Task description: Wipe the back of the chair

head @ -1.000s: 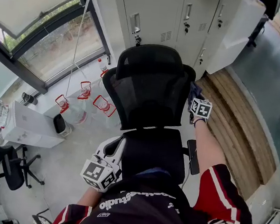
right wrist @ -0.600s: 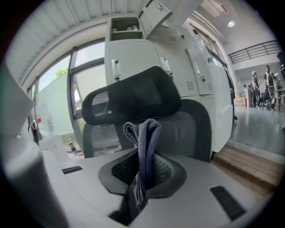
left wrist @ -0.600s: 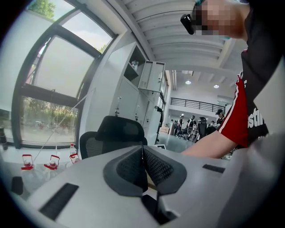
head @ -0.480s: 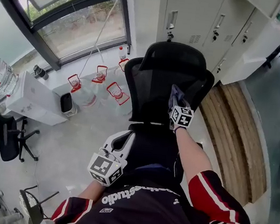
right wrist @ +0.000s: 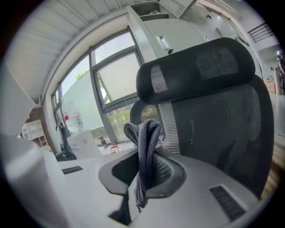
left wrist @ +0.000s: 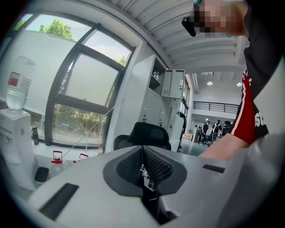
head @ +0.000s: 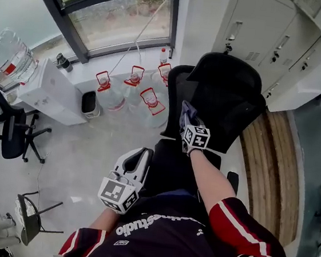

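A black mesh office chair [head: 227, 95] with a headrest stands in front of me; its backrest [right wrist: 218, 116] fills the right gripper view. My right gripper [head: 188, 118] is shut on a folded grey-blue cloth [right wrist: 144, 147], which is at the left part of the backrest [head: 177, 107]. The cloth [head: 186, 111] sticks out past the fingertips. My left gripper [head: 138, 158] hangs low beside the seat, shut with nothing in it. In the left gripper view the ribbed pads [left wrist: 153, 165] meet, and the chair [left wrist: 149, 135] shows beyond them.
Several water jugs with red handles [head: 131, 90] stand under the window, beside a white water dispenser [head: 46, 92]. Grey lockers [head: 264, 27] rise behind the chair. A wooden platform [head: 274, 167] runs along the right. Another office chair [head: 11, 131] is at the left.
My right gripper has carried the cloth leftwards across the backrest, from its right edge to its left part. The left gripper has stayed low by the seat.
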A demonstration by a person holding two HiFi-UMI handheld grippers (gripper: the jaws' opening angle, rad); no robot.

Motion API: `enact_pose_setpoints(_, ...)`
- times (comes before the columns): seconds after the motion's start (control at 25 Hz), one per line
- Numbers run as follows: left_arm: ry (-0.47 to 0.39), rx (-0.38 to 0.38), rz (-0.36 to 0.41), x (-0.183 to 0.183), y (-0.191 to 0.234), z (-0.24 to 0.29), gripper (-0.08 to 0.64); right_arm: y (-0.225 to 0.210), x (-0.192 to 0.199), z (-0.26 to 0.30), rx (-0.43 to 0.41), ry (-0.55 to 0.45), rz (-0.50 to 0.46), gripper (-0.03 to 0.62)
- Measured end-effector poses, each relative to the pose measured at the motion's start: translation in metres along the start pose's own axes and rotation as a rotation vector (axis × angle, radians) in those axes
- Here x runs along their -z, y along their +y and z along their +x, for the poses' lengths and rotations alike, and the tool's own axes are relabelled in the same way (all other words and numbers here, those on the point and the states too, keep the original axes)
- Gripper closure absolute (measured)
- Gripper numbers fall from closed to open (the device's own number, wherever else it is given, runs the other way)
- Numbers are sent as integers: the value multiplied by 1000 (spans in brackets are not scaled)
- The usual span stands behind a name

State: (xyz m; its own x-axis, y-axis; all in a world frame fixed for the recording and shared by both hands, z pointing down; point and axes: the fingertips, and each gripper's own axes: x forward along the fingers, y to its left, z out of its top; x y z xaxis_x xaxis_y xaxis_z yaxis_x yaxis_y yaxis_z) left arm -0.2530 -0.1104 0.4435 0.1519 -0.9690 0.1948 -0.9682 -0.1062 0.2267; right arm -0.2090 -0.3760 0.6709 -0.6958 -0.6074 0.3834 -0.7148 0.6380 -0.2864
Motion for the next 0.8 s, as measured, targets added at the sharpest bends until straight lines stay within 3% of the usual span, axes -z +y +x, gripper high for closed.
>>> enact_pose_setpoints(0.32, 6, -65, 38, -1, 21, -4, 532, 30, 26, 41, -86, 68, 8, 535)
enact_pose_setpoints(0.44, 3, -60, 68, -5, 24, 9, 532, 32, 34, 57, -111, 102, 4, 535)
enact_pose_setpoints(0.8, -15, -28, 120, -28, 21, 44, 532, 28, 62, 93, -137, 154, 122, 535)
